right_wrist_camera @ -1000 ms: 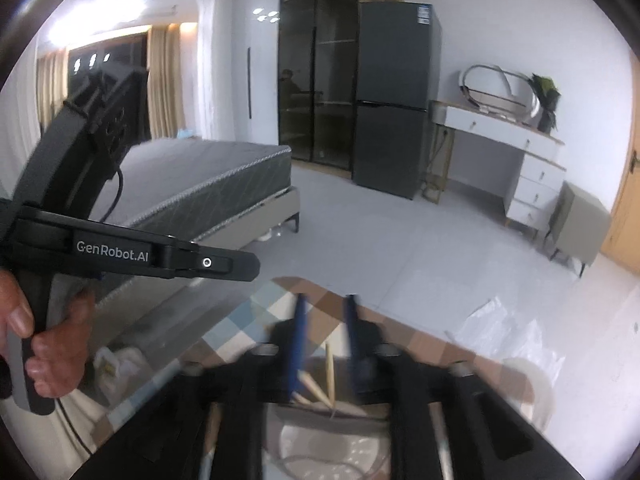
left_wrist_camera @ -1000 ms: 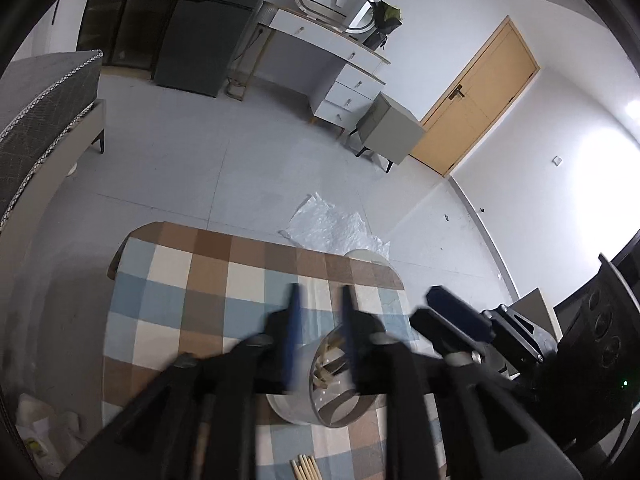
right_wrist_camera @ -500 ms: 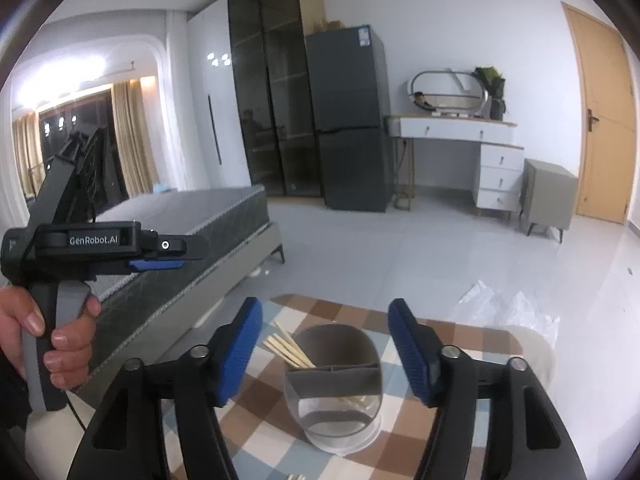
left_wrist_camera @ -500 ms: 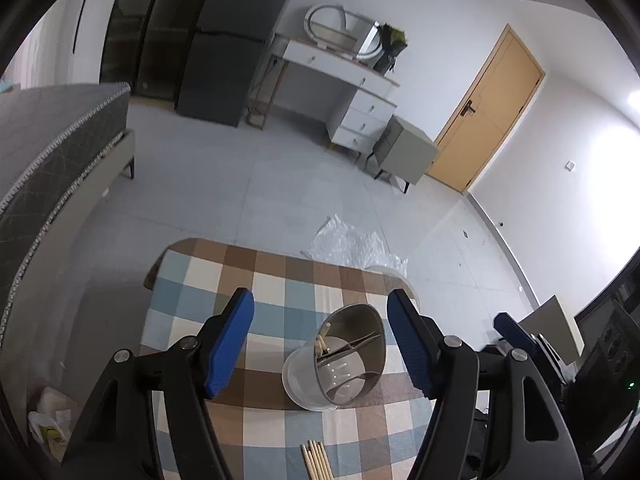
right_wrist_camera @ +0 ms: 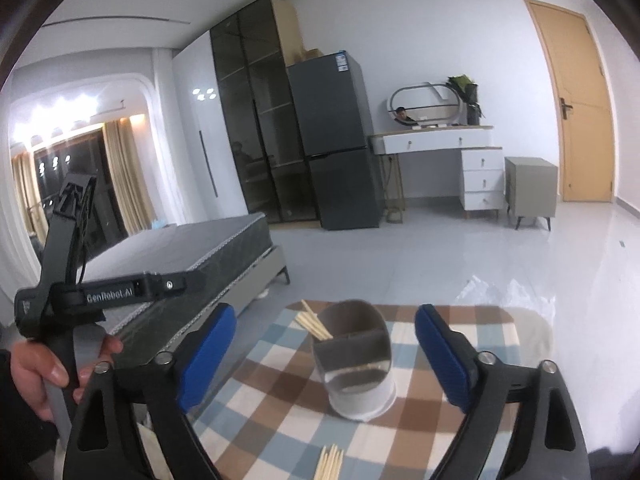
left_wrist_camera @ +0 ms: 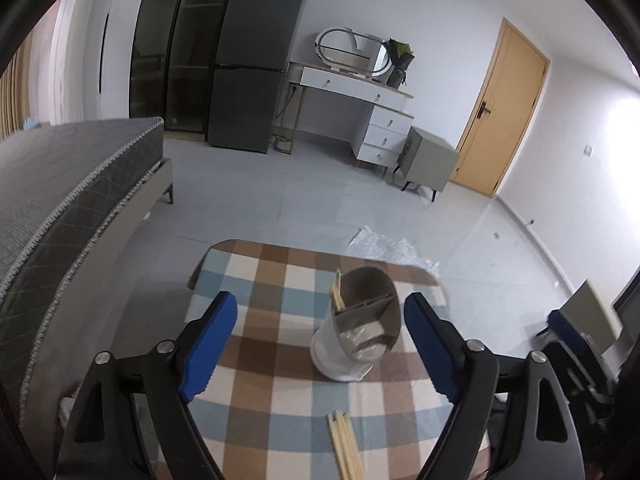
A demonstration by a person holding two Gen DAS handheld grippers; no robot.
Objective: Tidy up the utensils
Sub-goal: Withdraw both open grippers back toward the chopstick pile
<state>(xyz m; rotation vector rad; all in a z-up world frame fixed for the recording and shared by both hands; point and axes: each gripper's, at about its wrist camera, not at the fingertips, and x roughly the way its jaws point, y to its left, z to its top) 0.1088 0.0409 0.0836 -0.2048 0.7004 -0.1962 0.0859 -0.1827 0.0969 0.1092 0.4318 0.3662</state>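
Observation:
A grey utensil holder [left_wrist_camera: 360,328] [right_wrist_camera: 354,360] with a divider stands upright on the checked tablecloth [left_wrist_camera: 264,364] [right_wrist_camera: 276,408]. Wooden chopsticks [left_wrist_camera: 337,294] [right_wrist_camera: 314,324] lean in its far compartment. A loose bundle of chopsticks [left_wrist_camera: 346,450] [right_wrist_camera: 329,462] lies on the cloth nearer the cameras. My left gripper [left_wrist_camera: 320,338] is above the table on the near side of the holder, jaws opening, with nothing pressed between the blue pads. My right gripper [right_wrist_camera: 325,350] is likewise pulled back from the holder, jaws opening and empty. A hand [right_wrist_camera: 38,368] grips the left tool's handle.
A grey bed [left_wrist_camera: 68,208] runs along the table's left side. Crumpled clear plastic [left_wrist_camera: 390,250] lies on the floor beyond the table. A dark fridge [right_wrist_camera: 332,140], a white dresser [right_wrist_camera: 452,164], a grey nightstand [right_wrist_camera: 530,188] and a wooden door [right_wrist_camera: 576,100] stand at the far wall.
Both grippers have opened wide and pulled back and up from the holder, where each stood nearly shut over its rim. The chopsticks now stay in the holder.

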